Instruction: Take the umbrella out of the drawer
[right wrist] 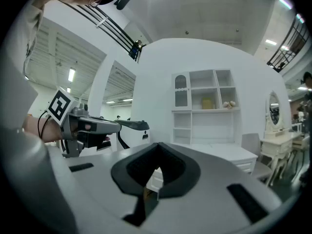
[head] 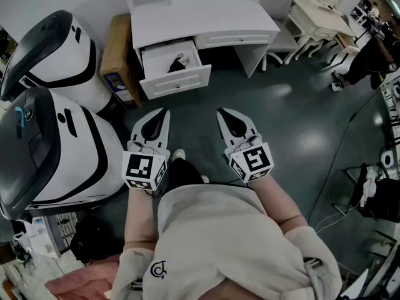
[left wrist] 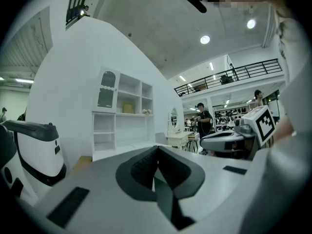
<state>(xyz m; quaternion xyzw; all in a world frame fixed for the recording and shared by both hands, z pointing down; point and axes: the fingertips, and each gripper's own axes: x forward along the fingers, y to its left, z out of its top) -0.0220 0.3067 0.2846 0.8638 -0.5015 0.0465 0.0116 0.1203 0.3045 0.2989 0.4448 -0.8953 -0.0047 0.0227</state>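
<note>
A person stands facing a white desk (head: 206, 14) whose left-hand drawer (head: 178, 82) is pulled open. A dark folded shape that appears to be the umbrella (head: 177, 63) lies inside, in the right half of the drawer and nearer its right edge than its left.

The task looks to be at the approach step. Nothing is held, neither gripper is near the drawer, and a stretch of dark floor (head: 294, 136) separates the person from the desk.

The left gripper (head: 165, 111) and the right gripper (head: 220, 111) are held side by side in front of the person's body, forearms bent at the waist. Both point level towards the desk and sit well apart from each other.

In the left gripper view, the left gripper (left wrist: 157, 147) has its jaws pressed together with nothing between them. In the right gripper view, the right gripper (right wrist: 158, 145) also shows jaws that meet at the tip, empty.

The next move probably calls for stepping up to the drawer's front edge, parting the jaws of one gripper and tipping it down over the rim. The jaws would then close across the umbrella's narrow body.

Two large white-and-black machines (head: 56, 142) crowd the person's left side, so the clearer way in seems to be from the right.
</note>
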